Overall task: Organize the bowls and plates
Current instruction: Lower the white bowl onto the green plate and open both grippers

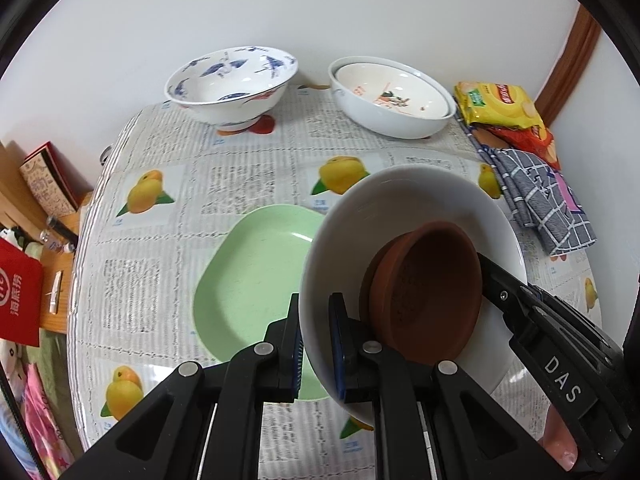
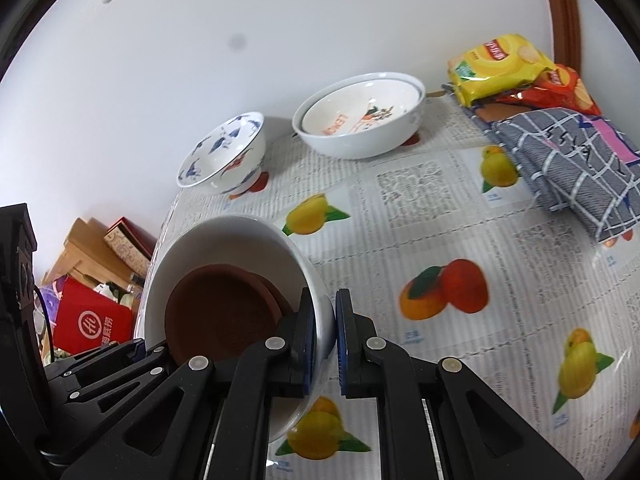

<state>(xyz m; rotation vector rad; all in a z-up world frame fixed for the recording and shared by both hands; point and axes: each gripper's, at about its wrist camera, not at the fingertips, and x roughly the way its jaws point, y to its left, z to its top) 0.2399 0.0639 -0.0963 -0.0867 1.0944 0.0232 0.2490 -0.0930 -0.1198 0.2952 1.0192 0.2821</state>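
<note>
Both grippers pinch opposite rims of the white bowl (image 1: 404,208): left gripper (image 1: 314,344) on its left wall, right gripper (image 2: 322,344) on its right, each narrow on the rim. Two-sided hold likely steadies the brown saucers (image 1: 428,296) nested inside; bowl tilts, raised over the near table (image 2: 460,240), just right of the green plate (image 1: 252,264). Far stack of bowls (image 2: 360,120) looks the probable destination.

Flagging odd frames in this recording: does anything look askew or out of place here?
Yes. The white bowl, clamped at opposite rims by both grippers, is tilted steeply, and the brown saucers inside lean against its wall, which looks precarious. Nothing spilled or broken.
</note>
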